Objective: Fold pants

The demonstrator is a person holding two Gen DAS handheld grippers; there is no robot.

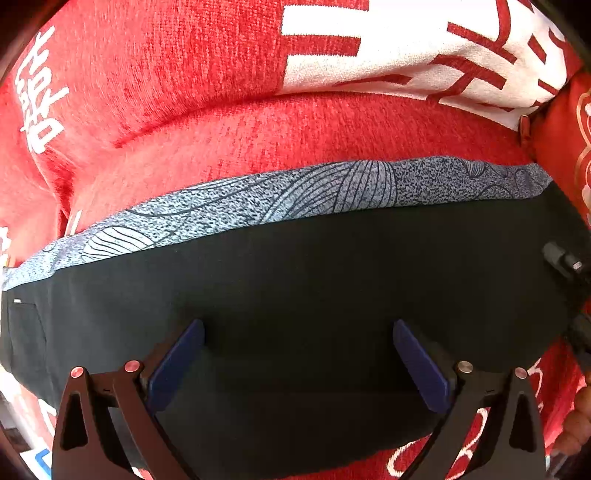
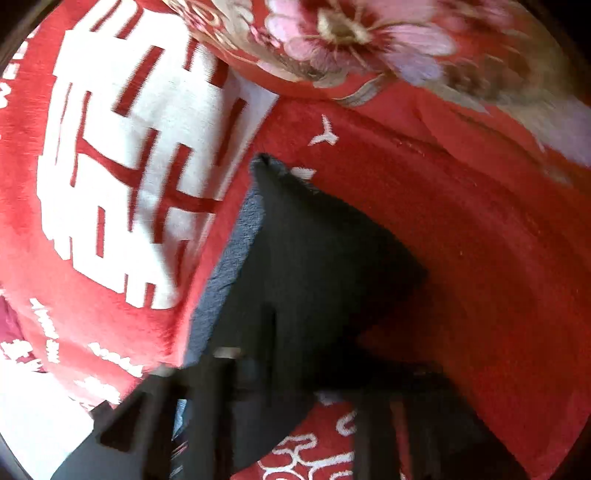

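Your left tongs (image 1: 298, 363) stand spread wide over the black pants (image 1: 295, 280), touching nothing, which suits a hand lined up to press or pinch the cloth rather than carry it. The pants lie flat on the red blanket (image 1: 184, 74) of the bed, doubled so that the grey patterned waistband (image 1: 280, 199) shows along the far edge. Your right tongs (image 2: 295, 398) are blurred; the pants' corner (image 2: 317, 258) rises in front of them as if lifted, but whether they pinch it I cannot tell. A floral quilt (image 2: 351, 33) lies beyond.
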